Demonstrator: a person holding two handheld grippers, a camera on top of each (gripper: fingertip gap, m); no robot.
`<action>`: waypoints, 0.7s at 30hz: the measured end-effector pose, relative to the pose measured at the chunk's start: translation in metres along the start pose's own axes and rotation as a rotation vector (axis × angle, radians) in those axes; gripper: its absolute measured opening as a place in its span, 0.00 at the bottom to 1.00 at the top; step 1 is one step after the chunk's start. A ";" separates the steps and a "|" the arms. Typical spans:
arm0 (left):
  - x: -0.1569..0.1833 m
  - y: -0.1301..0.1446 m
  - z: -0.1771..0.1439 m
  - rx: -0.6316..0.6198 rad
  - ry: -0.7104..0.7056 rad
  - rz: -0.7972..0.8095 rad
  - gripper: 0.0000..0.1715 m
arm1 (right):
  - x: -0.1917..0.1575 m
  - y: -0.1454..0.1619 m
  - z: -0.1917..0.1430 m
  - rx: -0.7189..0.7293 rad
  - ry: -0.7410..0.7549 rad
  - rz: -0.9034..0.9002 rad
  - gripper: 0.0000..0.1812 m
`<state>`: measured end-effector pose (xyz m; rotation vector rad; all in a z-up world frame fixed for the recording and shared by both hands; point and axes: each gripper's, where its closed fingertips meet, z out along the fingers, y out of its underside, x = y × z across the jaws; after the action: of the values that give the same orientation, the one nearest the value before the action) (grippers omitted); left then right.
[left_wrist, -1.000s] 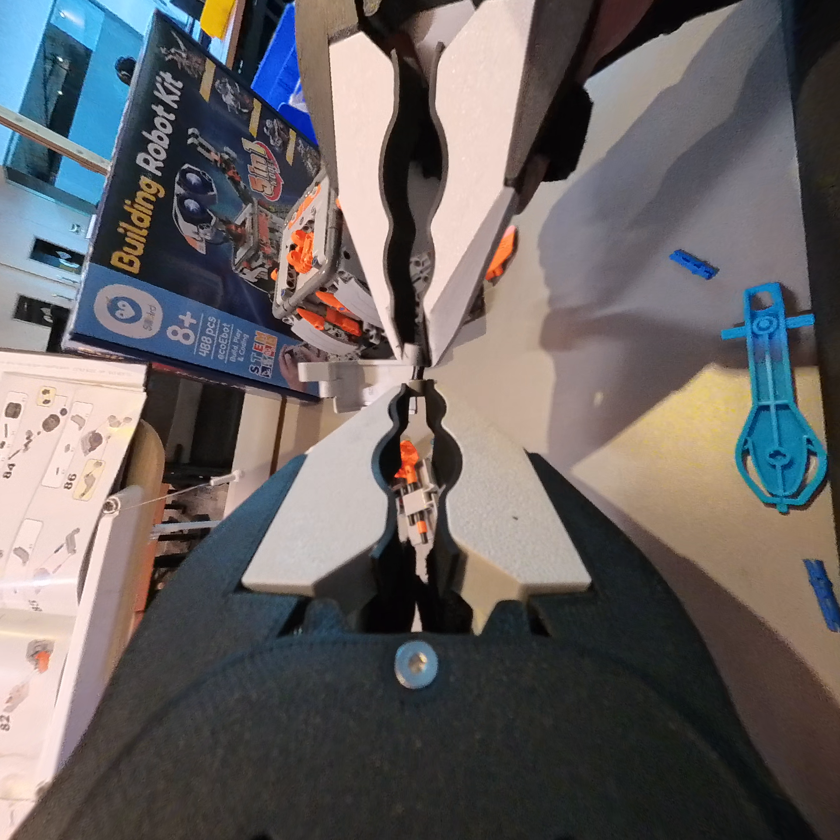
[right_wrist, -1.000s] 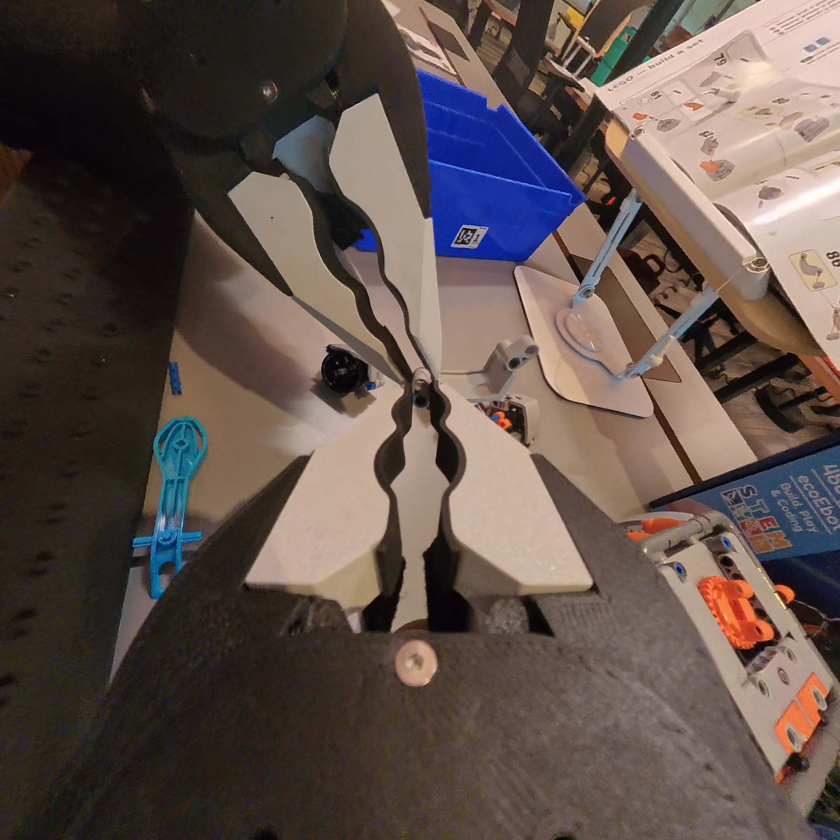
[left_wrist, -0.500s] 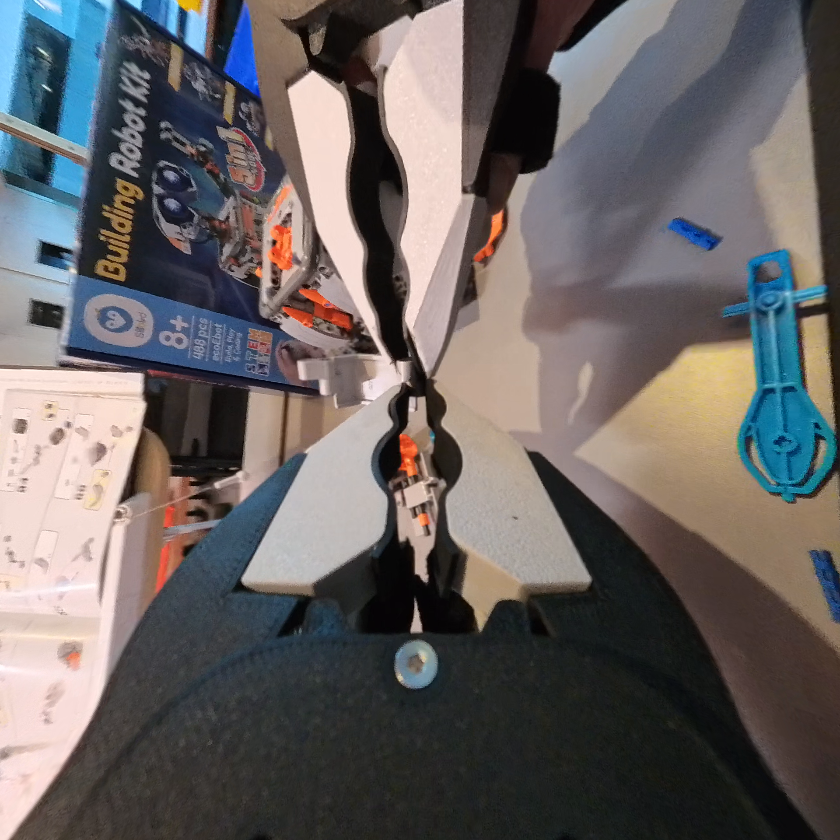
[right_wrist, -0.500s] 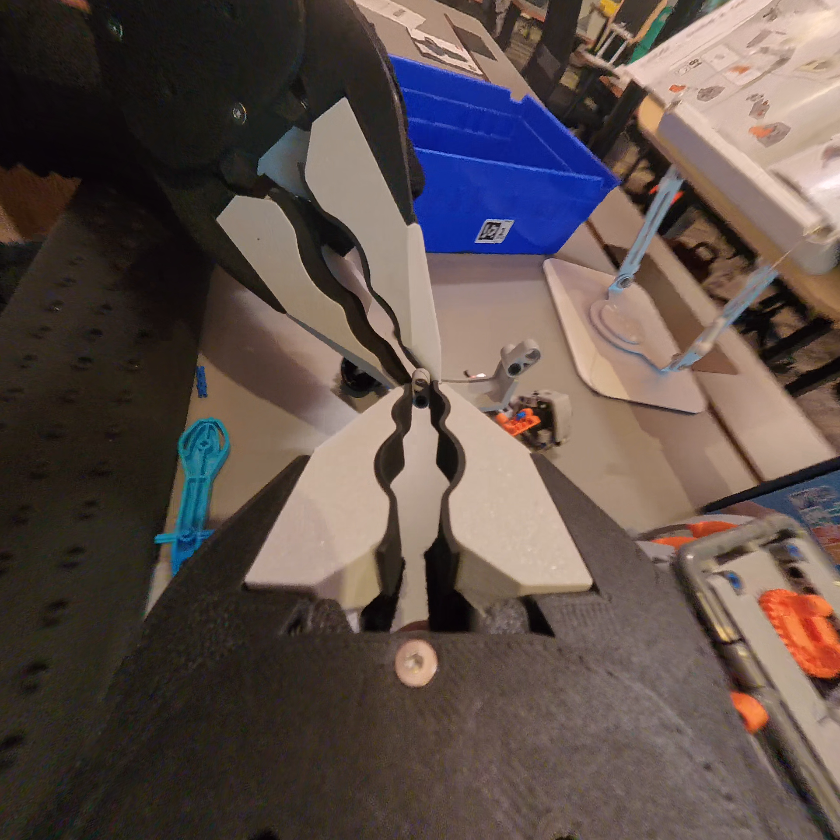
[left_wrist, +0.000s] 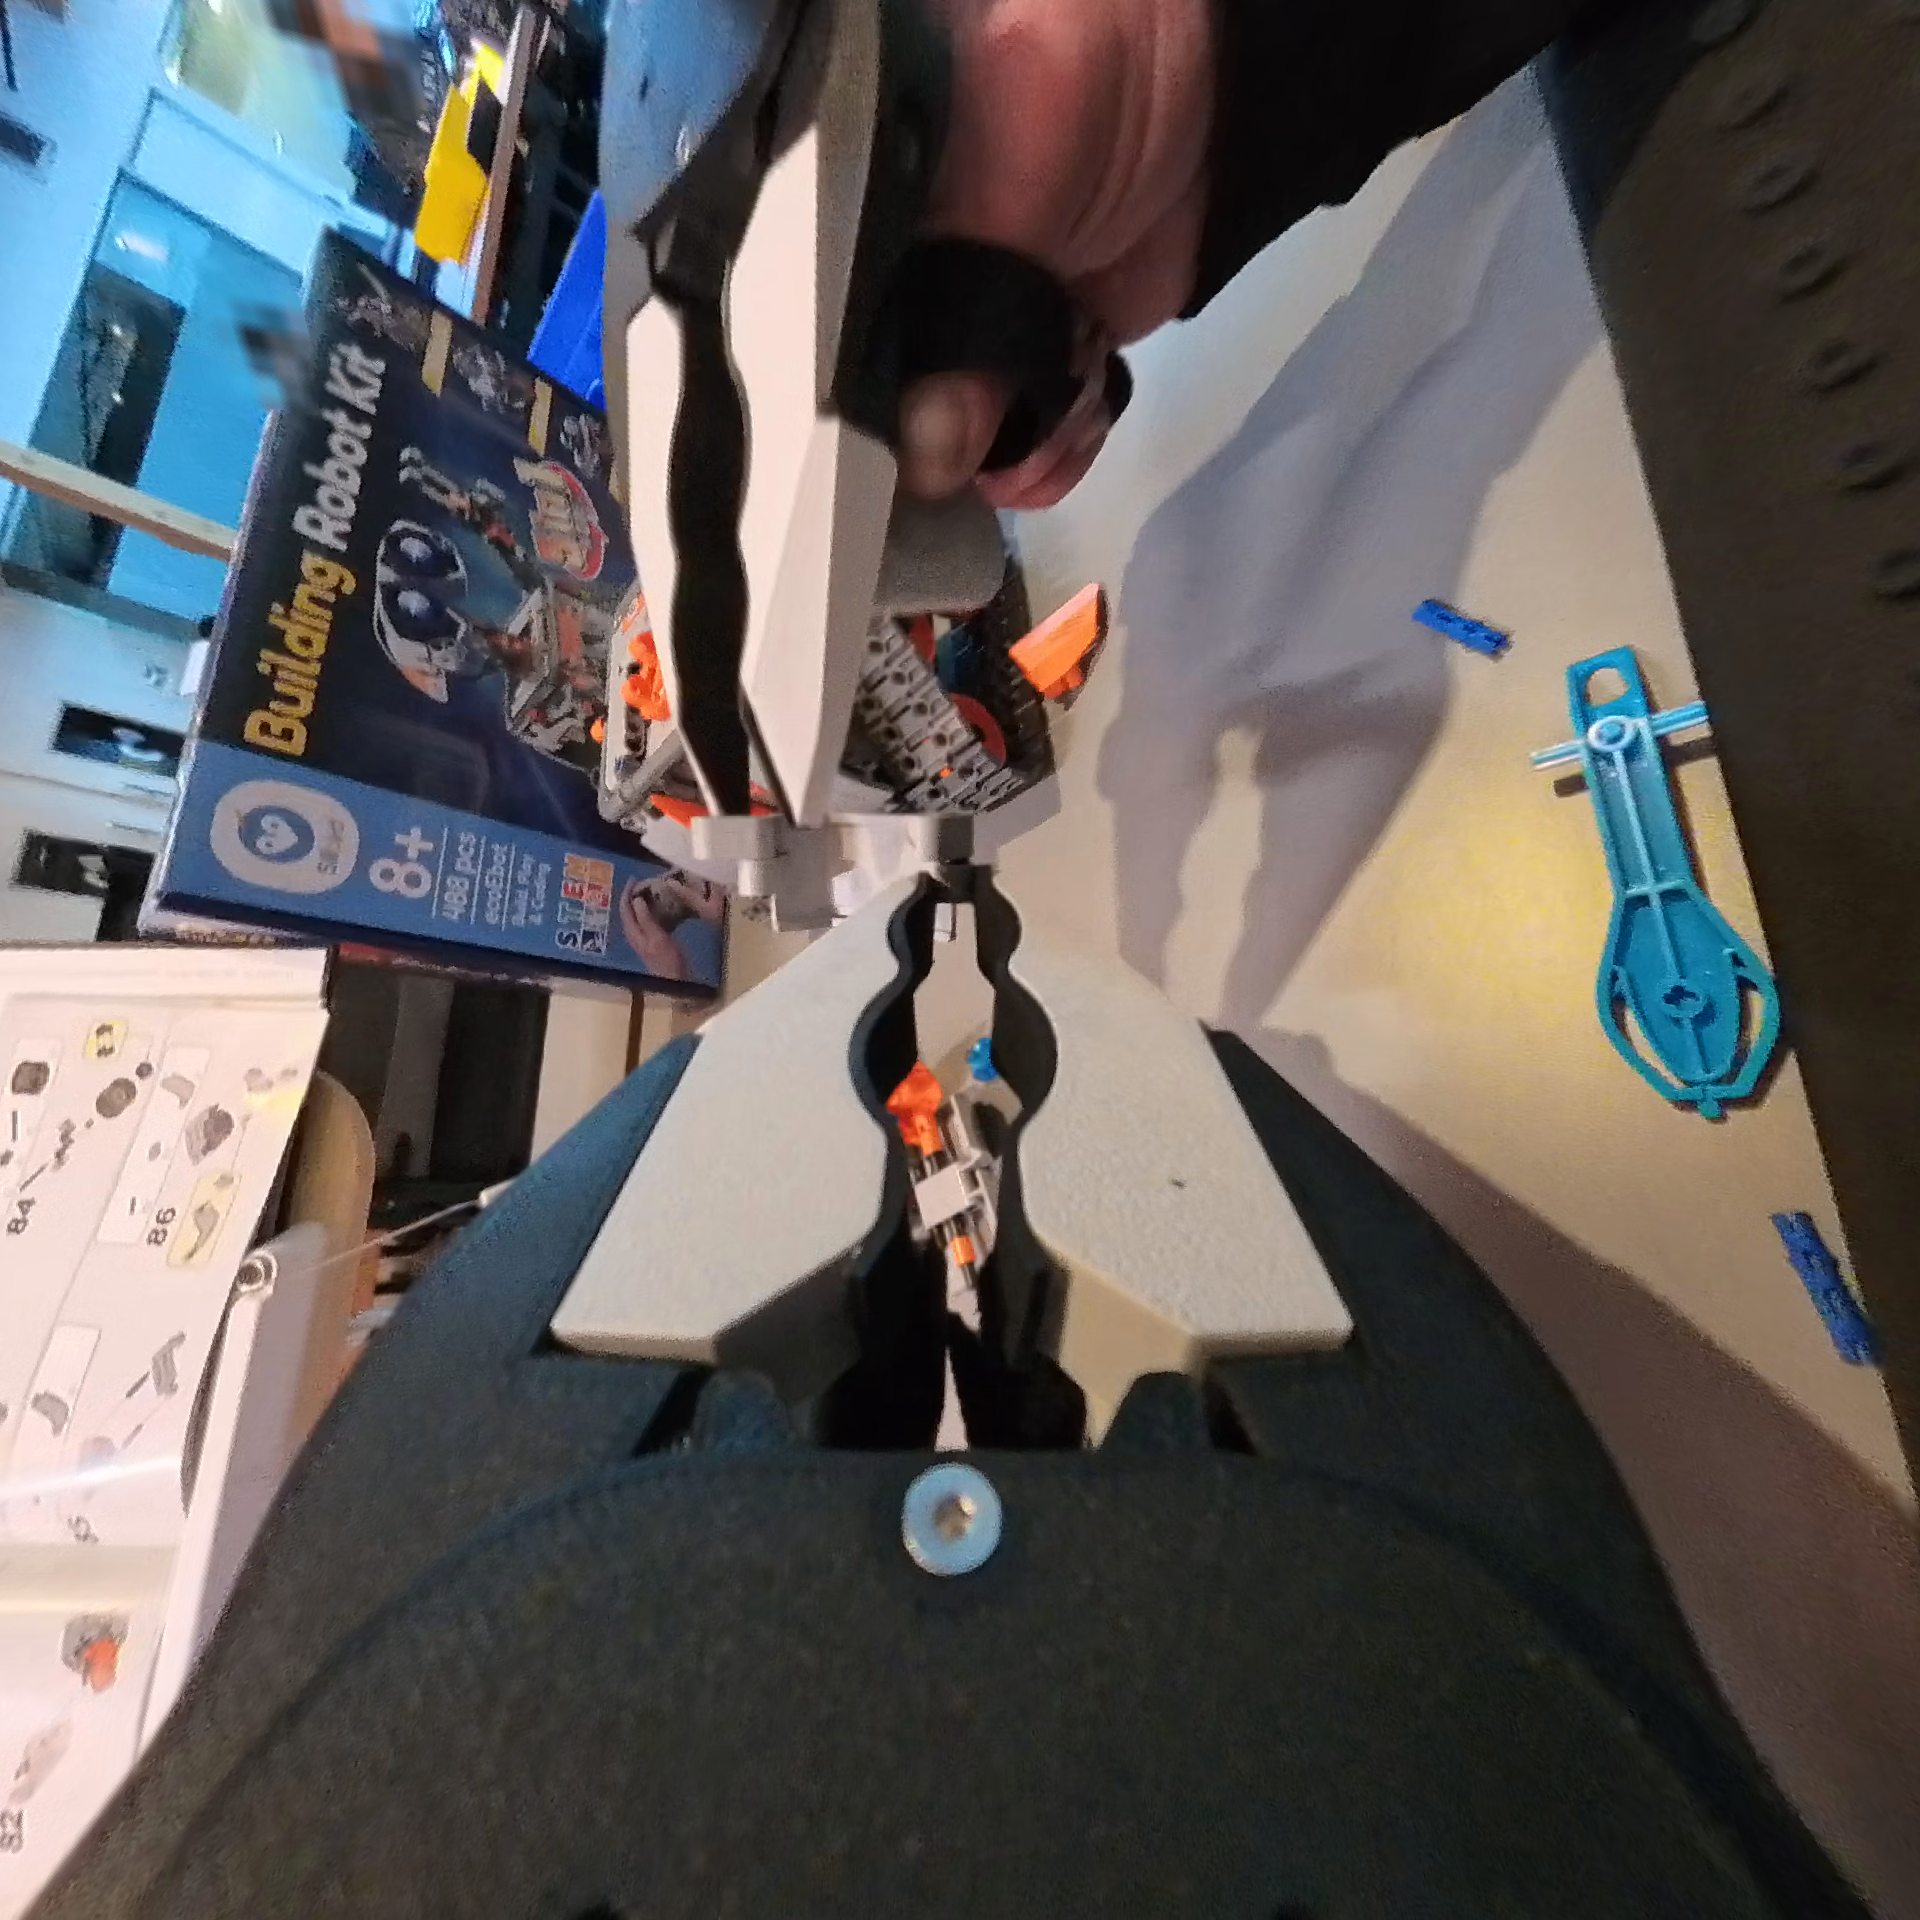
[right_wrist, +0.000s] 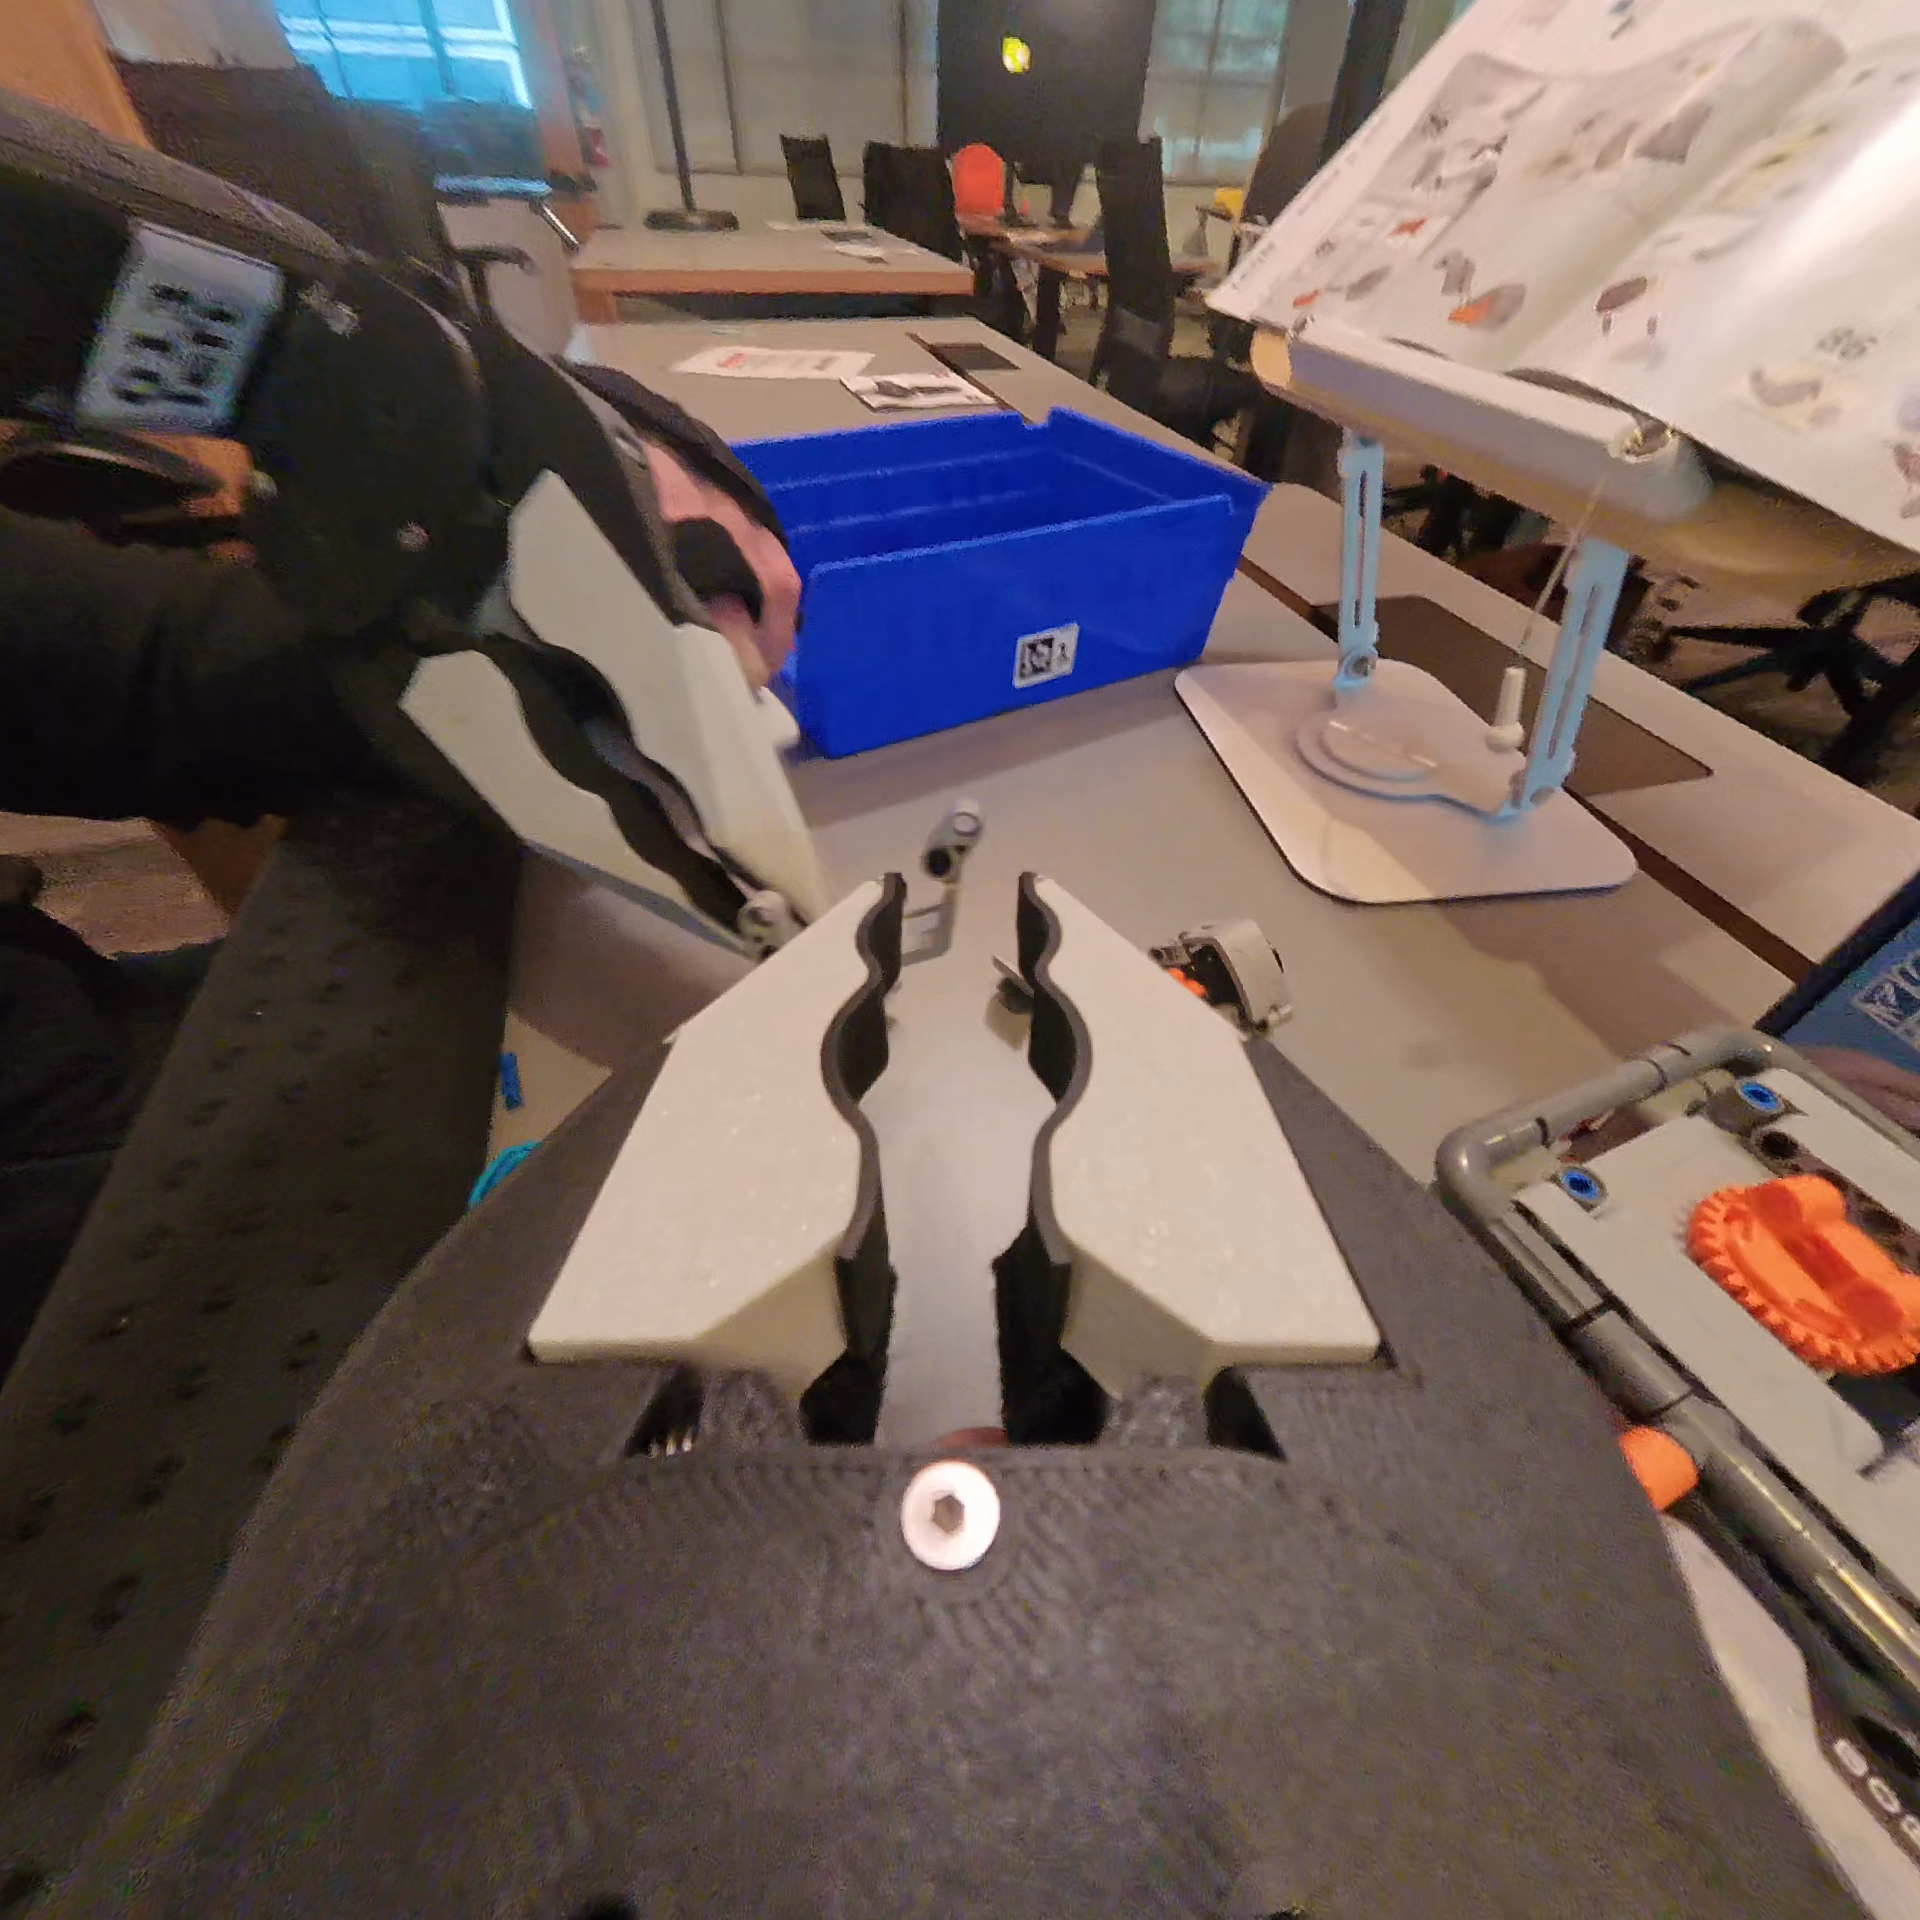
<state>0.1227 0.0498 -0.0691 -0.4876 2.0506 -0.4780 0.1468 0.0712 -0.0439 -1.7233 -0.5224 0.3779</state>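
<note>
Jaws of the left gripper (left_wrist: 951, 894) stayed pinched on a small grey piece (left_wrist: 821, 868), holding it clear above the bench (right_wrist: 1091, 821), while the right gripper (right_wrist: 951, 894) stood spread and empty just beside it.

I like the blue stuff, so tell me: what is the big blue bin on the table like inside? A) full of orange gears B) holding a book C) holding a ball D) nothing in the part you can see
D: in the right wrist view the blue bin shows only bare blue walls and dividers.
</note>
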 end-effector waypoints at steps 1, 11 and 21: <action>0.002 -0.002 0.001 0.005 0.004 0.005 0.03 | 0.000 0.003 0.002 -0.016 0.006 -0.008 0.12; 0.013 0.002 -0.006 0.033 0.144 -0.044 0.15 | -0.006 0.014 0.007 -0.089 0.001 -0.063 0.00; 0.038 0.093 -0.035 -0.197 0.443 -0.270 0.31 | -0.024 0.062 0.033 -0.320 -0.052 -0.132 0.00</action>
<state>0.0600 0.1136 -0.1269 -0.8441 2.4850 -0.5870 0.1178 0.0755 -0.1126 -1.9767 -0.7628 0.2543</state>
